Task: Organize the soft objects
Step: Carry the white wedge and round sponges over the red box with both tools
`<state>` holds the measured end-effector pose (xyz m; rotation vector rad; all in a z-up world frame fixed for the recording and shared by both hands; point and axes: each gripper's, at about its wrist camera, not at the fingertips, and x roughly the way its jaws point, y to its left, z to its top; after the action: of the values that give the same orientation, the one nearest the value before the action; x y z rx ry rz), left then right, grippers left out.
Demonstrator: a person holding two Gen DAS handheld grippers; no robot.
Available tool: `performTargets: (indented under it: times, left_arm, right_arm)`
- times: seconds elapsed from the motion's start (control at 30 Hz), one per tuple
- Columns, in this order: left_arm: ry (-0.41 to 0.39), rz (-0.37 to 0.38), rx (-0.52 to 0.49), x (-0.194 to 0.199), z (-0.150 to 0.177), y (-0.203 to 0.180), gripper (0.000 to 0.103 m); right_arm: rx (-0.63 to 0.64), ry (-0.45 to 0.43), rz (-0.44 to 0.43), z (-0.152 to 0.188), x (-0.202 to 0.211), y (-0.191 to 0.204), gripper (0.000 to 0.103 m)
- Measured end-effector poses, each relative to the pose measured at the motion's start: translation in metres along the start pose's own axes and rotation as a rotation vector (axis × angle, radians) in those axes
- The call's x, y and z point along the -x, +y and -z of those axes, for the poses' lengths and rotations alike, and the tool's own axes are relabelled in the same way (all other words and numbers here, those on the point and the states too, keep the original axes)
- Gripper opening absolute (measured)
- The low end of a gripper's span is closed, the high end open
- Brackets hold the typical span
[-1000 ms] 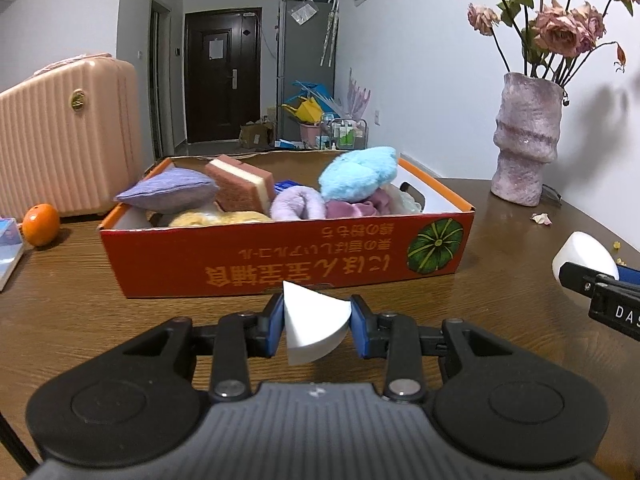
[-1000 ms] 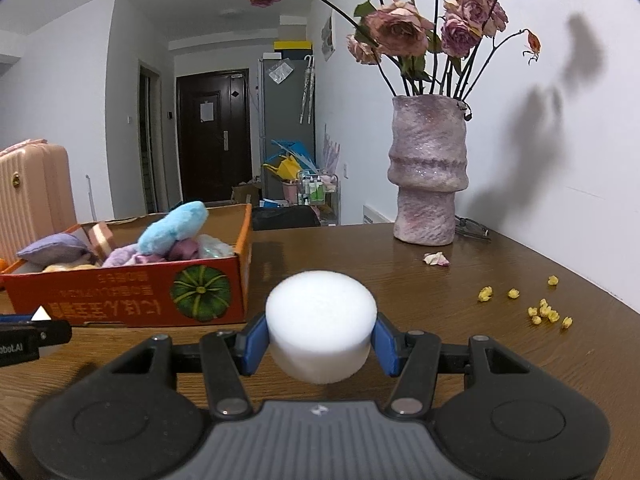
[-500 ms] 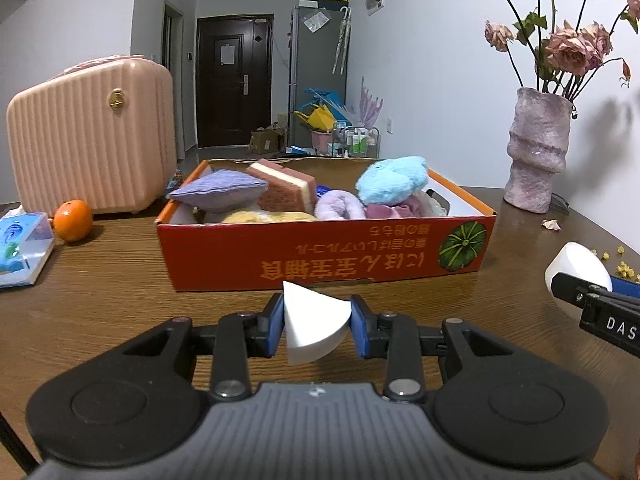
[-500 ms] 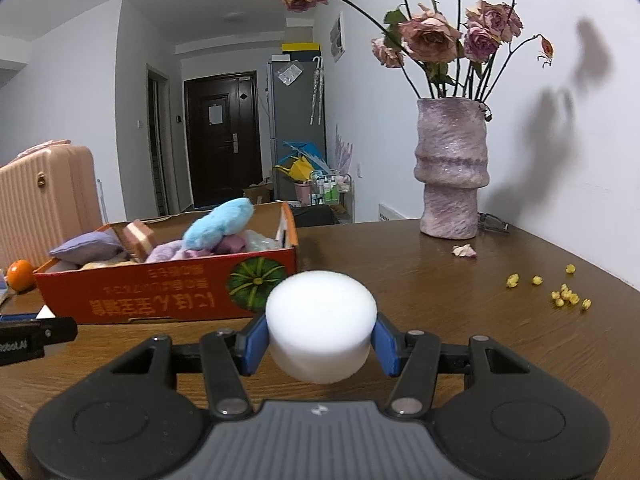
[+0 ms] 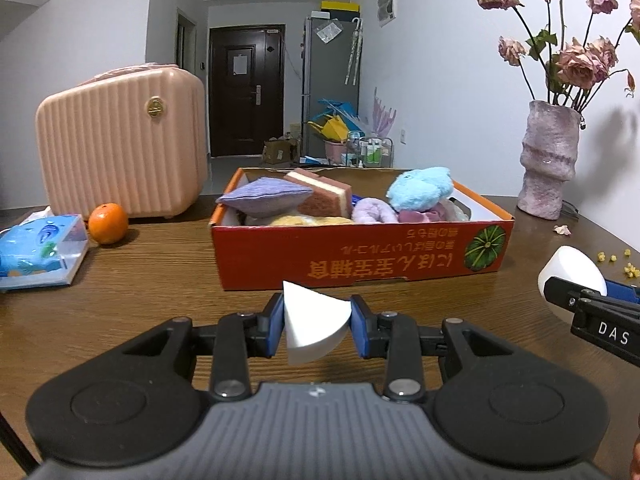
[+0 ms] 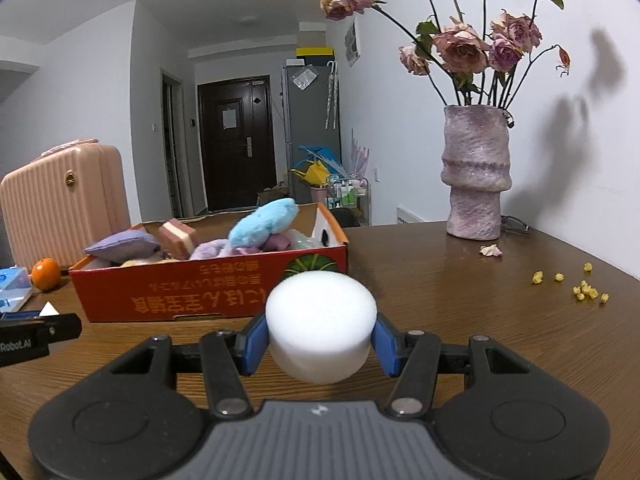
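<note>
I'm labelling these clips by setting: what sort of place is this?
Most likely a lived-in home, an apartment's dining or living area. A wooden table holds a vase of dried roses, a pink suitcase stands beside it, and a hallway leads to a dark front door.
</note>
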<state>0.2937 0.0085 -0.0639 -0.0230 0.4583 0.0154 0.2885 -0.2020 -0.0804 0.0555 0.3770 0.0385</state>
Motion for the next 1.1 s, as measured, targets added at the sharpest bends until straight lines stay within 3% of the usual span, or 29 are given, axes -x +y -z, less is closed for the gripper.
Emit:
performTargets:
  times: [0.5, 0.77, 1.1]
  left_arm:
    - [-0.02, -0.04, 0.024, 0.01, 0.0, 0.022, 0.035]
    - [-0.085, -0.033, 0.007, 0.013, -0.014, 0.017, 0.035]
    - [-0.129, -0.013, 0.011, -0.017, -0.041, 0.003, 0.035]
  right_arm:
    - [0.011, -0.019, -0.061, 0.001, -0.002, 0.027, 0.054]
    - [0.002, -0.086, -0.081, -0.008, -0.011, 0.037, 0.054]
    - [-0.006, -0.141, -0.086, -0.026, -0.047, 0.04, 0.054]
